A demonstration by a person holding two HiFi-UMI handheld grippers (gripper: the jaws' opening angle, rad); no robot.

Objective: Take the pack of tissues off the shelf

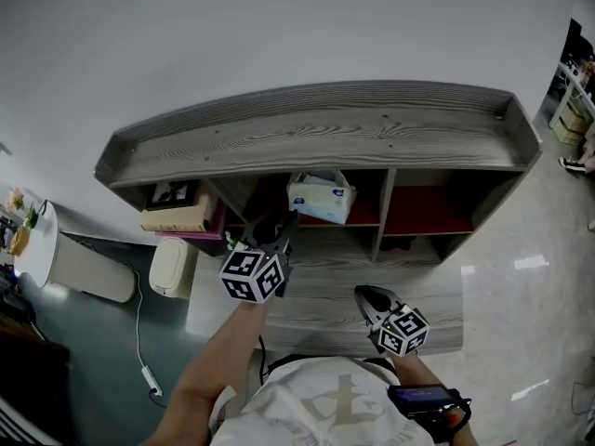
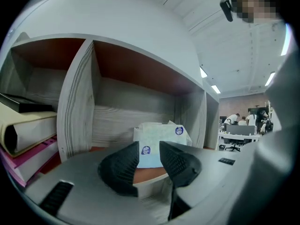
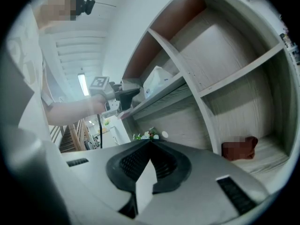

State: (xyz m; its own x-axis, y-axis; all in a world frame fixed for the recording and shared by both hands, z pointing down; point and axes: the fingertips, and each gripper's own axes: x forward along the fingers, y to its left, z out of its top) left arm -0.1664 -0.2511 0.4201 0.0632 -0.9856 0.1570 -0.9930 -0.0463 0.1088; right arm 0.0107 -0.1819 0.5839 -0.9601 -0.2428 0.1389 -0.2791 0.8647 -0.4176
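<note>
The left tool [image 2: 149, 146], spread, half-hides the tissue pack [image 2: 159, 131] beyond it; the right tool [image 3: 151, 142] is pressed together.

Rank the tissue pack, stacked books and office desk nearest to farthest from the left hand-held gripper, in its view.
1. Tissue pack, straight ahead, middle compartment.
2. Stacked books, left compartment.
3. Office desk, far right, beyond the shelf.

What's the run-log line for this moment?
step: reach | left tool: open, lined up before pack of tissues, not gripped | right tool: shut, empty | pack location: shelf, middle compartment
</note>
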